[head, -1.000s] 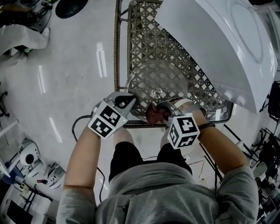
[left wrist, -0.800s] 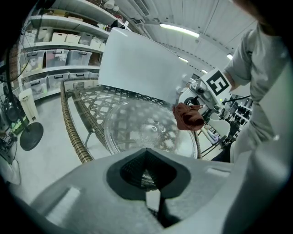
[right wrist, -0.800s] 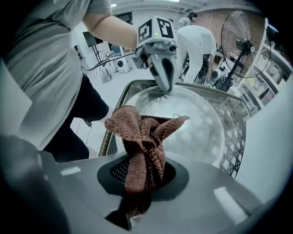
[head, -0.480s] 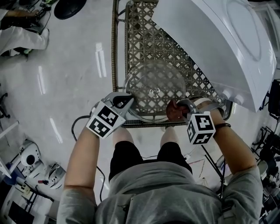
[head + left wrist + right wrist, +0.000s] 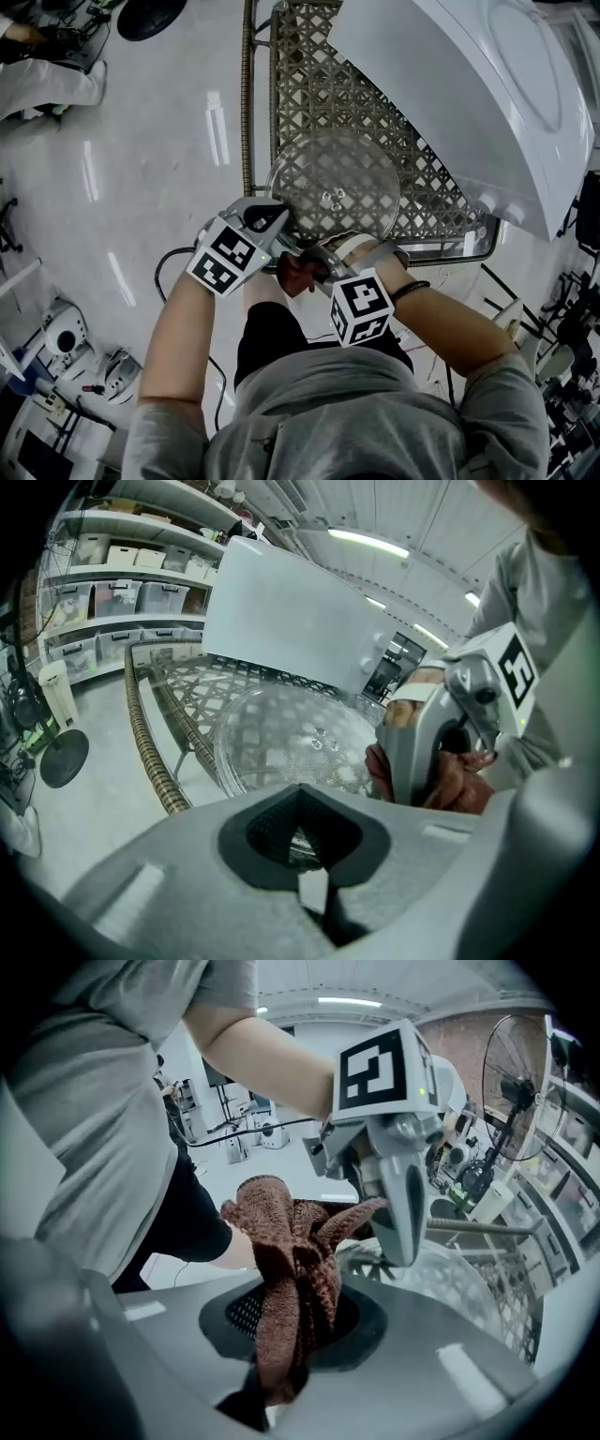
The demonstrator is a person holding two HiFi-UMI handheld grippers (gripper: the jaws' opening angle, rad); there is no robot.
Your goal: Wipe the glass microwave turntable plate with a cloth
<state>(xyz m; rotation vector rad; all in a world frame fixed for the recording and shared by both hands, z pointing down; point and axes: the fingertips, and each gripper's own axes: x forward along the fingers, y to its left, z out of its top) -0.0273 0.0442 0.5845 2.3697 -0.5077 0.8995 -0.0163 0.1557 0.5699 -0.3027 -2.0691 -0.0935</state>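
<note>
Now our left tongs (image 5: 279, 221) are clamped on the near-left rim of the round clear glass turntable plate (image 5: 335, 183), which rests on the woven lattice table (image 5: 309, 75) beside the white microwave (image 5: 469, 94). We judge that grip is meant to steady the plate against sliding. Our right tongs (image 5: 314, 262) are closed on a bunched reddish-brown terry cloth (image 5: 286, 1269), held at the plate's near edge, close beside the left tongs, so its loose folds can meet the glass.

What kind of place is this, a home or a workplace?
Probably a lab or workshop: shelves of boxes line one wall, a fan stands nearby, and equipment and cables lie on the shiny floor.
</note>
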